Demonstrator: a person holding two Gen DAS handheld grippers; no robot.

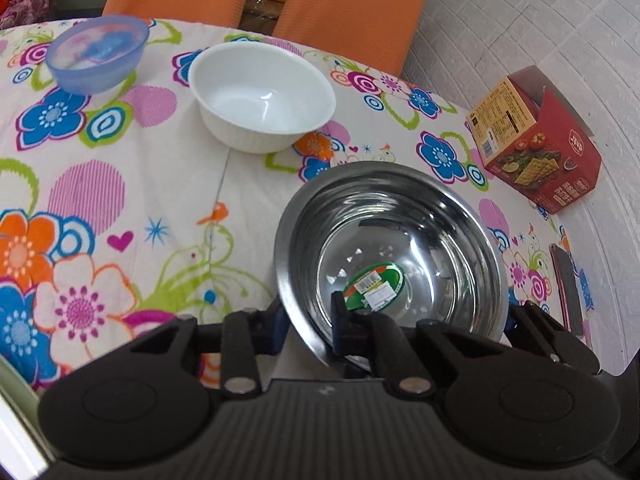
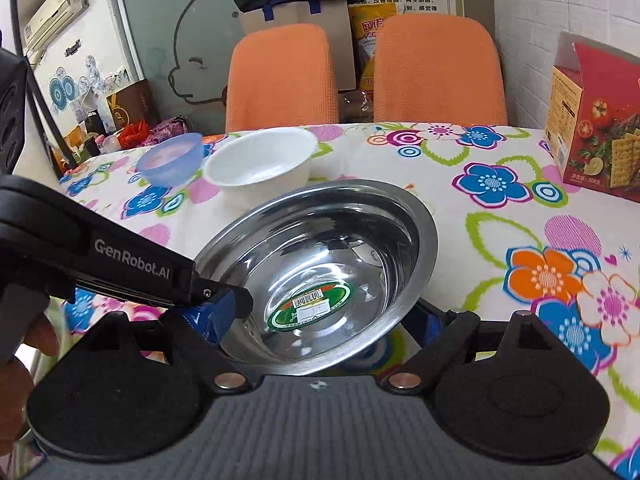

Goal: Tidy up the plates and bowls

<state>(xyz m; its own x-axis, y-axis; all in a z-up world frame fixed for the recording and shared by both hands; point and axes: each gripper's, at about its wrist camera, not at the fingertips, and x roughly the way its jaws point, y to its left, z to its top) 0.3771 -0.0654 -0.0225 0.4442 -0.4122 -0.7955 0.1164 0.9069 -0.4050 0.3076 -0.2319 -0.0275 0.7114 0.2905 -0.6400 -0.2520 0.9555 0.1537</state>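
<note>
Left gripper (image 2: pixel 224 304) pinches round steel bowl (image 2: pixel 320 272) at rim, tilted over floral tablecloth (image 2: pixel 500 152). Right gripper (image 2: pixel 320 344) gapes around it. Judged best: level it, nest into white ribbed bowl (image 2: pixel 260 164).

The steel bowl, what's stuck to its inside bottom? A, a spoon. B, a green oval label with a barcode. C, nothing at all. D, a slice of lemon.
B: a green oval label with a barcode sits on the inside bottom of the steel bowl, seen from both wrist cameras.

3 bowls (image 1: pixel 262 96); 2 chairs (image 1: pixel 348 8); 1 cracker box (image 1: pixel 536 140)
</note>
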